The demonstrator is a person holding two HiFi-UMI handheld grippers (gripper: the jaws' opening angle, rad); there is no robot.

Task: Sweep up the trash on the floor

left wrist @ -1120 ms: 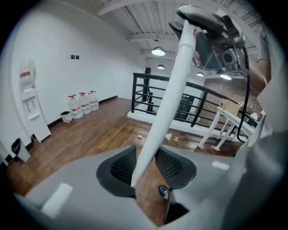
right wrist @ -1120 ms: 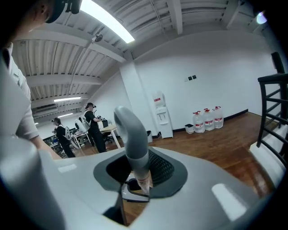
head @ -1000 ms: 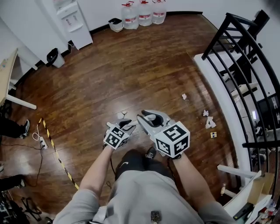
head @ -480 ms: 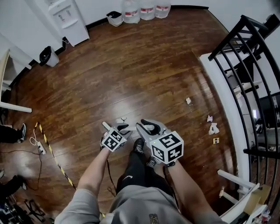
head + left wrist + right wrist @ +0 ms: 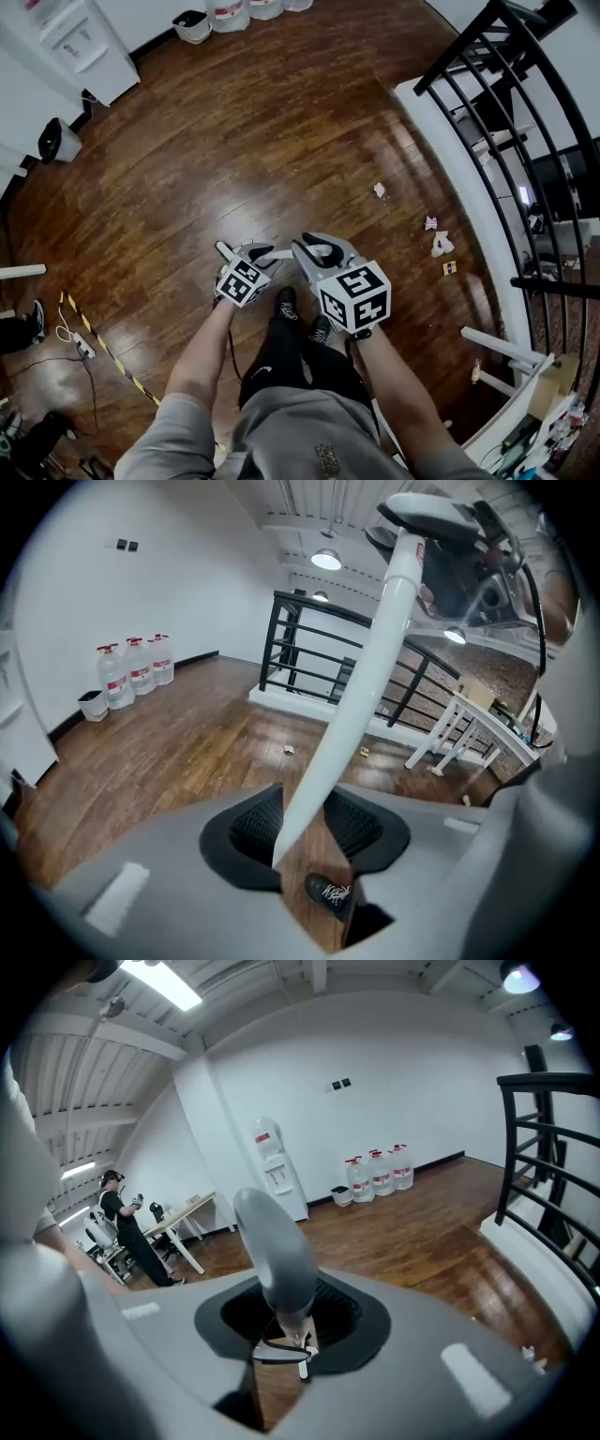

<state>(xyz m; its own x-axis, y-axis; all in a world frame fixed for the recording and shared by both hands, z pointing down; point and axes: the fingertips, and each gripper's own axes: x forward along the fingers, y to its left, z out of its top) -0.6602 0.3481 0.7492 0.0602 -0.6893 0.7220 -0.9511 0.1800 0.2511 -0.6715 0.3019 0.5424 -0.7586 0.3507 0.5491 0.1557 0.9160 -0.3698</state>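
Several paper scraps (image 5: 441, 244) lie on the wood floor by the railing's white base, with one more scrap (image 5: 380, 189) a little apart; in the left gripper view the scraps (image 5: 290, 750) show far ahead. My left gripper (image 5: 261, 253) is shut on a long white handle (image 5: 366, 667), which rises between the jaws toward the upper right; its top end is unclear. My right gripper (image 5: 317, 251) is shut on a rounded grey handle (image 5: 277, 1251) with a small hanging loop. Both grippers are held side by side in front of my legs, left of the scraps.
A black stair railing (image 5: 506, 122) on a white ledge (image 5: 450, 159) runs along the right. Water bottles (image 5: 131, 672), a white cabinet (image 5: 66, 47) and a black bin (image 5: 56, 141) stand at the far wall. Striped tape (image 5: 103, 347) crosses the floor at left. A person (image 5: 127, 1227) stands by a desk.
Both grippers have sunk toward the floor with their handles, still side by side. I have stepped forward, and the scraps and the railing sit higher in the head view.
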